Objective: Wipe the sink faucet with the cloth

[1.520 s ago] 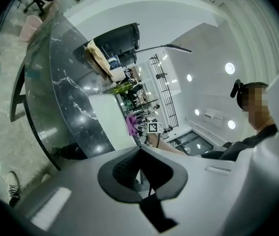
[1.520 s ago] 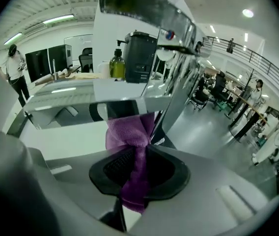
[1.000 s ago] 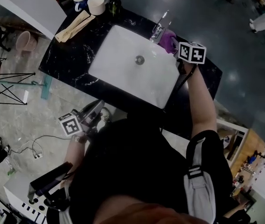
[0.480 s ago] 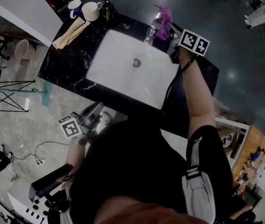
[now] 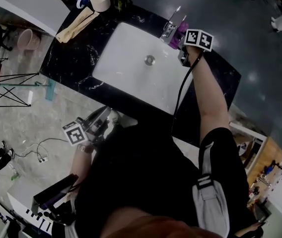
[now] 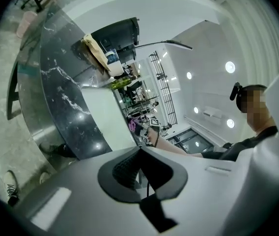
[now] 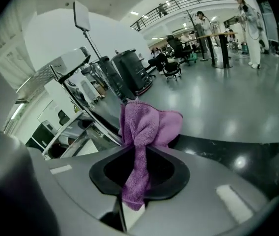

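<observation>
Right tongs pinch the purple cloth, its bunched end just ahead, beside the faucet; best to press it on and rub along its length. Left tongs, closed and empty, hang well short of the sink.

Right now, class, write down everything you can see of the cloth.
The cloth is purple and fuzzy, like microfibre. It is bunched, not spread flat. The right gripper pinches its narrow middle between its jaws. The larger part fans out in folds beyond the tips, and a short tail trails back behind them. It is held right beside the chrome faucet, seemingly against the spout, though contact cannot be confirmed.
</observation>
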{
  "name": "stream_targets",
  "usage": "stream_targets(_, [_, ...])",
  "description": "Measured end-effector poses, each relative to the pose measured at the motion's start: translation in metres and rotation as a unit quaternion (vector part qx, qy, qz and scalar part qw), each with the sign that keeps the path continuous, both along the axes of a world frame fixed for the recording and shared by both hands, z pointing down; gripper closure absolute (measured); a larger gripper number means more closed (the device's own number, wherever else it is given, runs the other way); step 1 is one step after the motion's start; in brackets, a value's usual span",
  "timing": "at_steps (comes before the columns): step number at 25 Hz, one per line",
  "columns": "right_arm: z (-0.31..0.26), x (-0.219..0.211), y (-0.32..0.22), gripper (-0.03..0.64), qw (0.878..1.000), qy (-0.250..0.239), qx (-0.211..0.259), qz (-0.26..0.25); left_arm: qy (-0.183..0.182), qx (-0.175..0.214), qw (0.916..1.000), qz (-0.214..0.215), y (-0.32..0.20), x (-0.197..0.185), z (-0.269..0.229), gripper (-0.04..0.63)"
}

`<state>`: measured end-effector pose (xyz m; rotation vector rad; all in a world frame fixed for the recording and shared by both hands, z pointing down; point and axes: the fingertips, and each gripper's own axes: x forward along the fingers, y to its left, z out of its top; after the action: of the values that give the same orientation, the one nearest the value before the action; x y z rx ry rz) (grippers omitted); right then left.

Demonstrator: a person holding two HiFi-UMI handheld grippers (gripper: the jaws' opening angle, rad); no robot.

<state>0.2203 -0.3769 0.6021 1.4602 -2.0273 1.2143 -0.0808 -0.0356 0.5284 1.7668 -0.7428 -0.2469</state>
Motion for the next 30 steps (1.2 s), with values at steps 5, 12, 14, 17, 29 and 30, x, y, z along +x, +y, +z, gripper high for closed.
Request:
stream_targets(5, [-0.017,0.000,0.001,0.536,0.999,0.000,0.025,-0.048,-0.004,0.006,1.0000,0.006,-0.001,0.002,-0.004,0.595])
stream_targets(12, [-0.142,0.007,-0.024,0.535,0.910,0.224,0.233,-0.260,0.000,0.002,0.9998,0.021,-0.001,0.007,-0.003,0.595])
stream_targets(14, [-0.158,0.005,-0.027,0.535,0.845,0.329,0.254,-0.336,0.001,0.000,0.9998,0.022,-0.002,0.009,-0.001,0.595])
stream_targets(17, [-0.152,-0.001,-0.032,0.535,0.790,0.398,0.253,-0.392,-0.001,-0.003,0.9997,0.022,-0.003,0.014,0.000,0.595])
stream_targets(29, [-0.011,-0.016,-0.040,0.538,0.676,0.459,0.208,-0.538,-0.022,-0.053,0.9983,-0.007,0.007,0.019,0.020,0.595])
stream_targets(30, [-0.002,-0.016,-0.039,0.538,0.667,0.464,0.203,-0.547,-0.023,-0.056,0.9981,-0.009,0.008,0.019,0.022,0.595])
